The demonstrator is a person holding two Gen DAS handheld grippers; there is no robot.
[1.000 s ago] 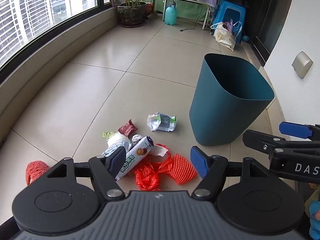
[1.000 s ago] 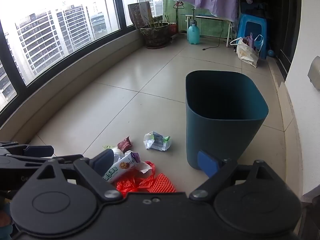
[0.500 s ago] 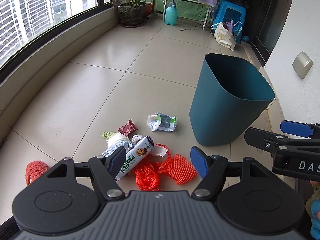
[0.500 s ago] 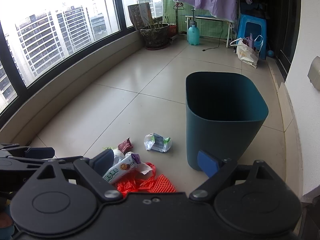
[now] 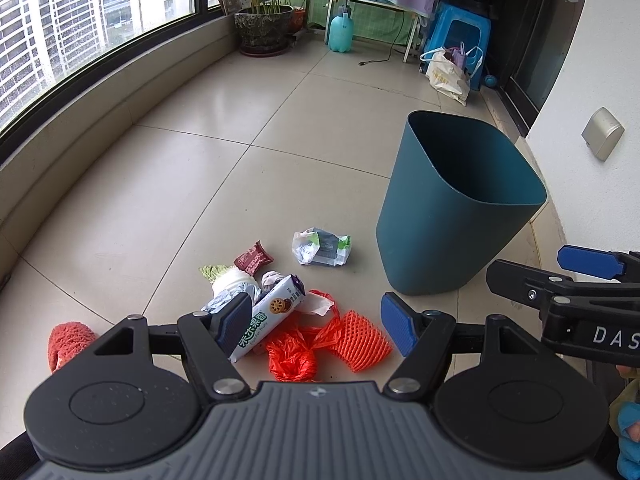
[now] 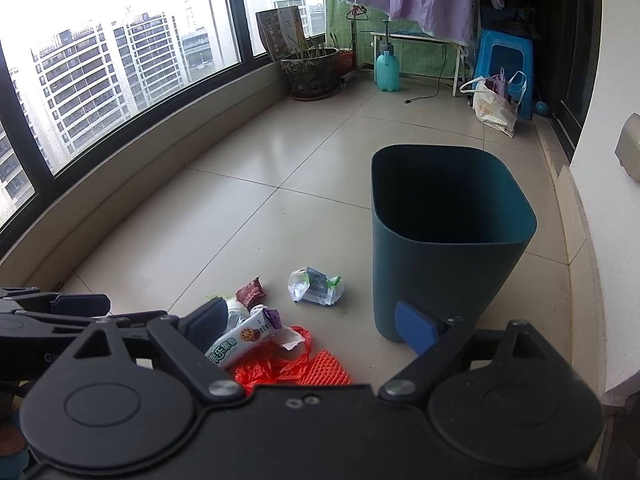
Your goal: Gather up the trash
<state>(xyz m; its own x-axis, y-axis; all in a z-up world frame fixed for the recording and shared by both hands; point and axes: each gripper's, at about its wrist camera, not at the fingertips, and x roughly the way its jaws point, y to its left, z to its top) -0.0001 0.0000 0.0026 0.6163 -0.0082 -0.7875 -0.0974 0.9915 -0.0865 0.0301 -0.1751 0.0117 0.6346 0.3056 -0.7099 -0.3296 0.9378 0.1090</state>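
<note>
Since a second ago almost nothing has moved: both views show the same floor, with only a slight drift of the right gripper's arm at the right edge of the left view.

The left gripper (image 5: 318, 322) hovers above the floor with its jaws wide apart and nothing between them. The right gripper (image 6: 310, 326) is likewise wide open and empty. In each view the trash pile (image 5: 280, 304) sits in the lower middle of the frame, framed by the open fingers but lying on the tiles beyond them, not touched.

The pile is a loose heap. A white biscuit pack (image 5: 272, 312) with green lettering and a purple end lies tilted, its lower end hidden behind the left gripper's left pad. Just below it in the frame are a crumpled orange bag (image 5: 292, 356) and an orange foam net (image 5: 364, 340), side by side. Above the pack are a white and grey wad with a green scrap and a small dark red wrapper (image 5: 253, 258). A crumpled white and green wrapper (image 5: 322, 247) lies apart, toward the bin. A red fuzzy lump (image 5: 66, 338) lies alone at the lower left.

The teal bin (image 5: 452, 216) stands upright at right of centre, mouth open, near the white wall (image 5: 592, 60).
</note>
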